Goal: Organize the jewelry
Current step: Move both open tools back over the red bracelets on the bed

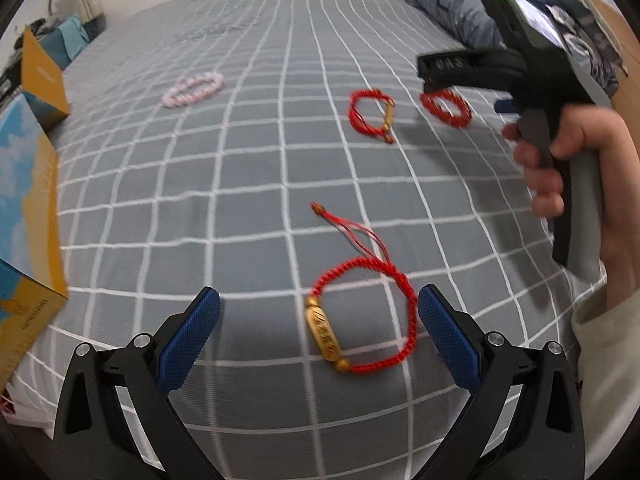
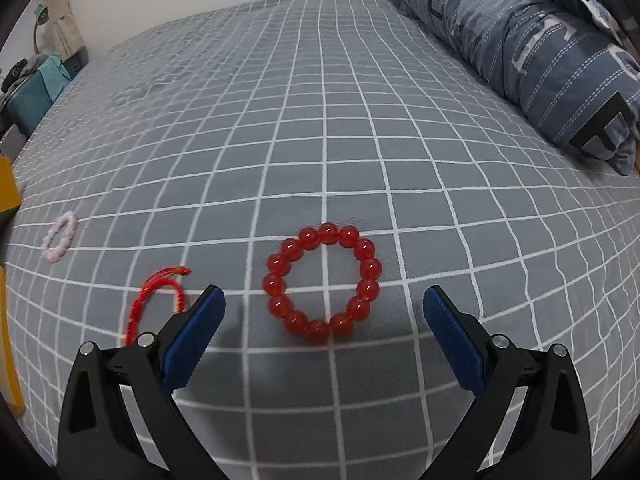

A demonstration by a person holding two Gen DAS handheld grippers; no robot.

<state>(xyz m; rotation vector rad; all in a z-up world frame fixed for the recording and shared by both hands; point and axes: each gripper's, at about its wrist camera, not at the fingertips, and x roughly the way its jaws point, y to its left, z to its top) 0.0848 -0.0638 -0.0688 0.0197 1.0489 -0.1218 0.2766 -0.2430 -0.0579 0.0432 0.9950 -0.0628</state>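
A: Left gripper [image 1: 319, 326] spread wide over the bed [image 1: 248, 152], nothing between the pads. Right under the gap lies the red cord bracelet [image 1: 362, 318] with its gold barrel charm [image 1: 325, 334].

B: That charm's long axis runs on a slant, upper end nearer the left pad, lower end toward the camera and right. The loose tassel cords [image 1: 352, 230] trail away from the loop, pointing up the bed and a touch left.

A: Over on the other side, right gripper [image 2: 324, 322] gaping wide too, empty, hovering above the red bead bracelet [image 2: 322, 282]. It lies flat as a round ring, so no long axis to call.

B: Just left of it, a second red cord bracelet [image 2: 154, 300], partly behind the left finger [image 2: 192, 340]. Farther left, well apart, the pink bead bracelet [image 2: 60, 242].

A: Yellow and blue box [image 1: 28, 208] at the bed's left edge, patterned pillow [image 2: 528, 52] on the far right.
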